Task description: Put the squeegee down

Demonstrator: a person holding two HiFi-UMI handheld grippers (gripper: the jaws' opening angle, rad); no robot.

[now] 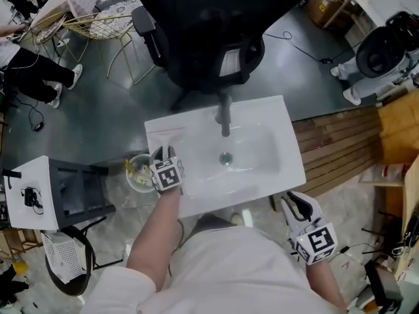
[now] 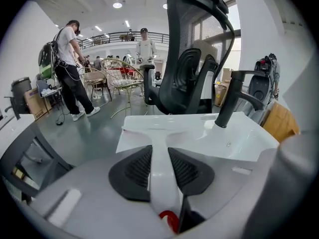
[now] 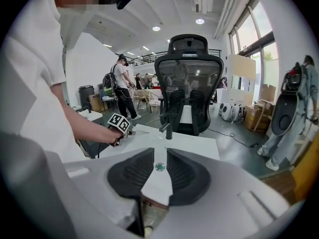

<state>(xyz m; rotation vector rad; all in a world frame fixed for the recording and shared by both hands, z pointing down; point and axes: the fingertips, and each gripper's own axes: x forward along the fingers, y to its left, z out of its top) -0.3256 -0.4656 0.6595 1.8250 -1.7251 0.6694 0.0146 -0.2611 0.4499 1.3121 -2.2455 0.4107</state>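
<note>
A white squeegee point(image 2: 158, 148) sits between the pads of my left gripper point(image 2: 159, 166), which is shut on its handle. Its T-shaped blade point(image 2: 149, 132) points forward at the white sink point(image 2: 249, 138). In the head view the left gripper point(image 1: 162, 154) is over the sink's left rim point(image 1: 152, 126), and the squeegee blade point(image 1: 165, 132) lies low over that rim. My right gripper point(image 1: 296, 205) hangs off the sink's near right corner. In its own view the right gripper point(image 3: 159, 171) stands open with nothing between the pads, and the sink point(image 3: 199, 146) shows through the gap.
A black faucet point(image 1: 224, 113) stands at the back of the basin, with a black office chair point(image 1: 209, 31) behind it. A clear bowl point(image 1: 137, 172) sits left of the sink, beside a white stand point(image 1: 39, 191). Wooden slats point(image 1: 340, 149) lie to the right. People stand far off point(image 2: 70, 68).
</note>
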